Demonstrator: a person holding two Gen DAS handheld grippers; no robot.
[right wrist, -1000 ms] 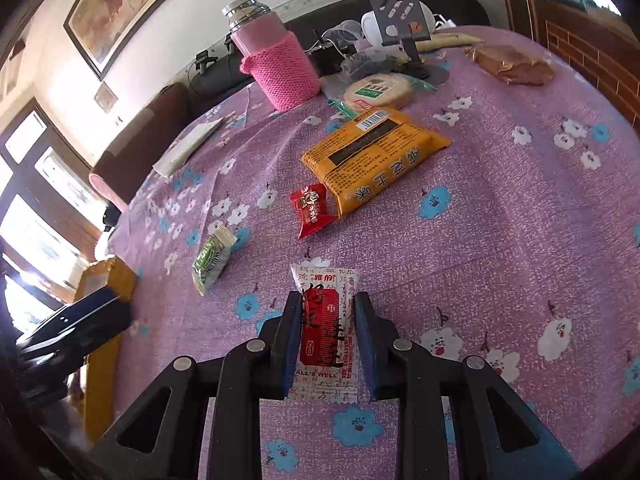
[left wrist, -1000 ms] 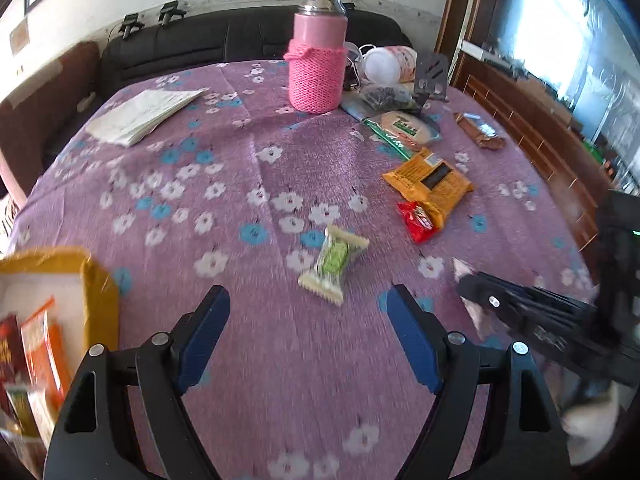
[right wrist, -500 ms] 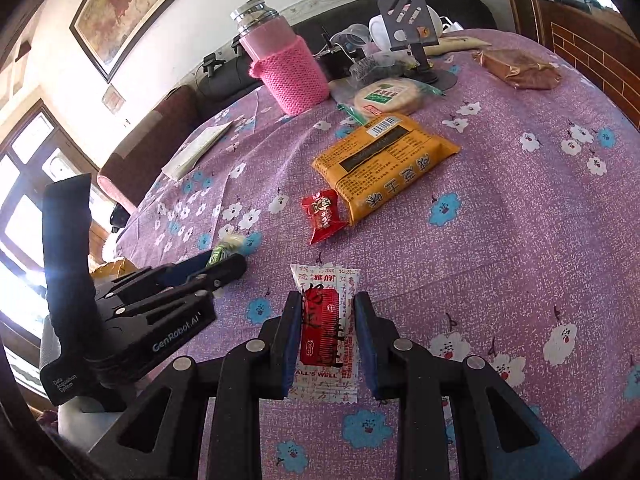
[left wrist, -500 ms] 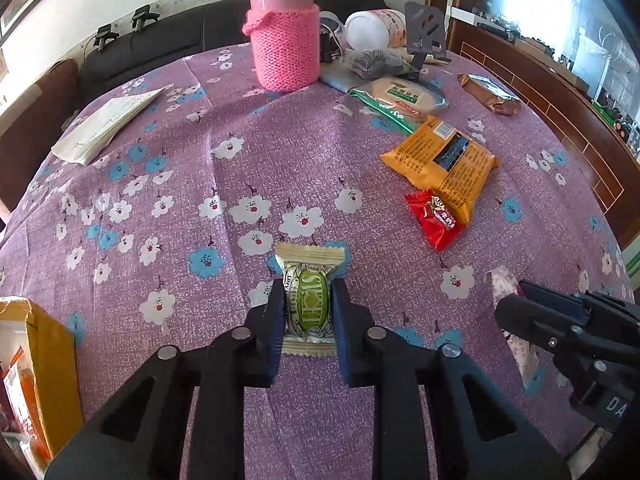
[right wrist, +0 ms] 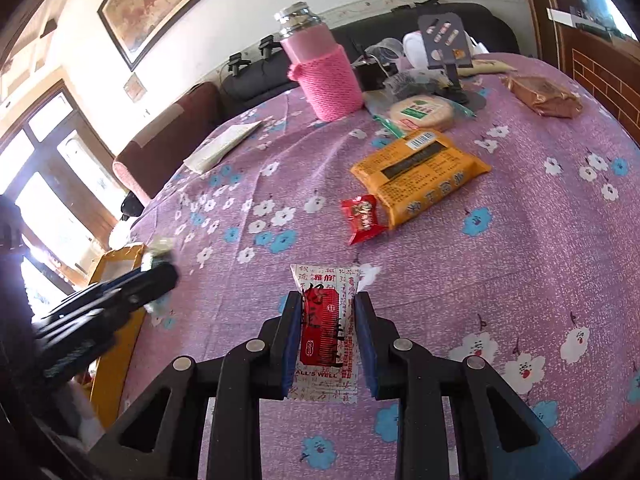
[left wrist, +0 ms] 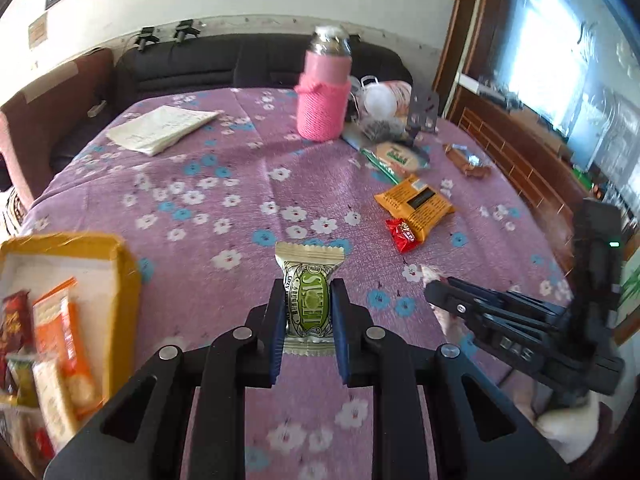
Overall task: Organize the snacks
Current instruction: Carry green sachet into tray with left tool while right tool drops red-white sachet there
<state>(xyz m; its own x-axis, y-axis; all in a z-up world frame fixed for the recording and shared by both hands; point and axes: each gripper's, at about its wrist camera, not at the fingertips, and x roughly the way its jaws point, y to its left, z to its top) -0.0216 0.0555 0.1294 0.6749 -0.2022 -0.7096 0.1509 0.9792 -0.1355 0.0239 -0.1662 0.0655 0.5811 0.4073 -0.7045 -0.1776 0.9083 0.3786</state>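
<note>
left hand-held gripper [left wrist: 307, 312] clamped, right hand-held gripper [right wrist: 328, 334] clamped

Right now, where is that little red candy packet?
The small red candy packet lies on the purple flowered tablecloth, its corner against the big orange snack bag. In the right wrist view it sits just beyond the right gripper.

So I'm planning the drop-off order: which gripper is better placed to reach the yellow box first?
Left gripper: it holds the green snack right beside the yellow box; the right gripper is farther.

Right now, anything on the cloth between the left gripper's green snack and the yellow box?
No. In the left wrist view only bare flowered cloth lies between the green snack and the yellow box.
</note>
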